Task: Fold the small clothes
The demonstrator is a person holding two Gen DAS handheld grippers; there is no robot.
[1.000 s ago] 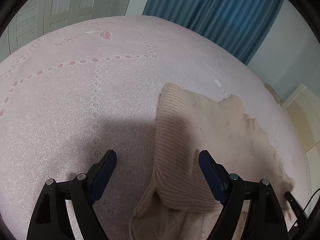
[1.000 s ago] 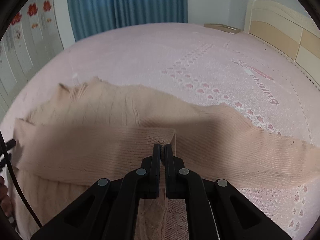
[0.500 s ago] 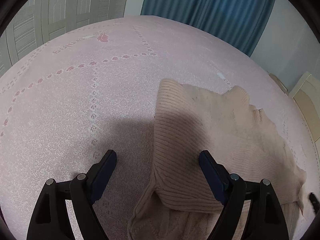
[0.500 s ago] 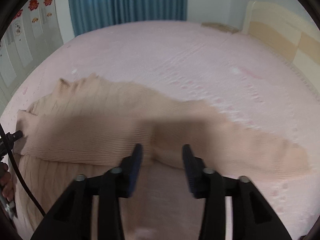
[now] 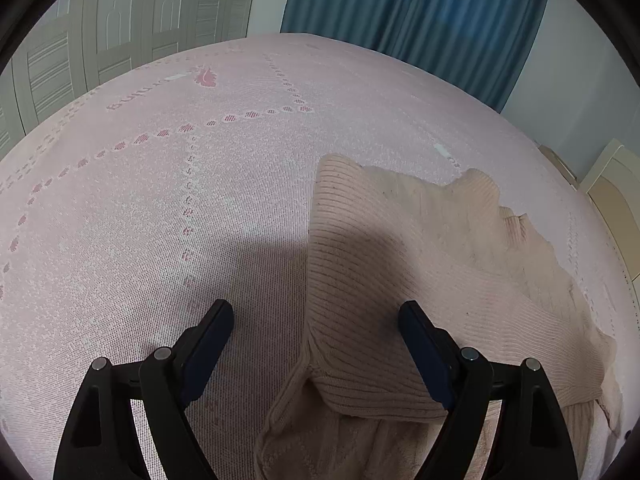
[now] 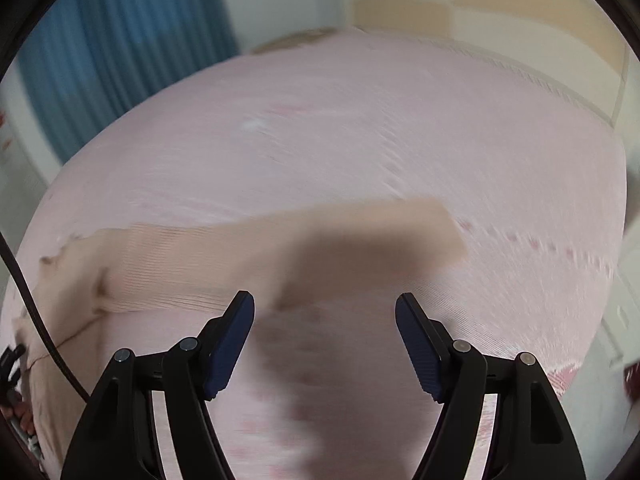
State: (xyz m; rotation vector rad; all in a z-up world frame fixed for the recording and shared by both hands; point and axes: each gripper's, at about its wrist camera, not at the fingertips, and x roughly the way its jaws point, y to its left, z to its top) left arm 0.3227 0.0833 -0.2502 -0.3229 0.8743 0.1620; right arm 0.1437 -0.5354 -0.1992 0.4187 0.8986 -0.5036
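A beige ribbed knit sweater (image 5: 400, 272) lies on the pink bedspread (image 5: 160, 208), one part folded over the body. My left gripper (image 5: 316, 314) hovers open above the sweater's left fold edge, with nothing pinched between its blue pads. In the blurred right wrist view a sleeve of the sweater (image 6: 360, 240) stretches flat across the bed ahead of the fingers. My right gripper (image 6: 325, 306) has its jaws opening, with only bedspread showing between them and the sleeve's near edge just ahead of the left finger (image 6: 234, 334).
Blue curtains (image 5: 420, 12) and a pale panelled wardrobe (image 5: 120, 24) stand behind the bed. A beige headboard (image 6: 480, 12) lies beyond the bed's far side. A black cable (image 6: 36, 320) hangs at the left edge of the right wrist view, near a hand (image 6: 18, 420).
My right gripper let go of the sweater fold, opened wide and swept quickly right toward the sleeve's end, rolling as it went. The left gripper stayed put, open.
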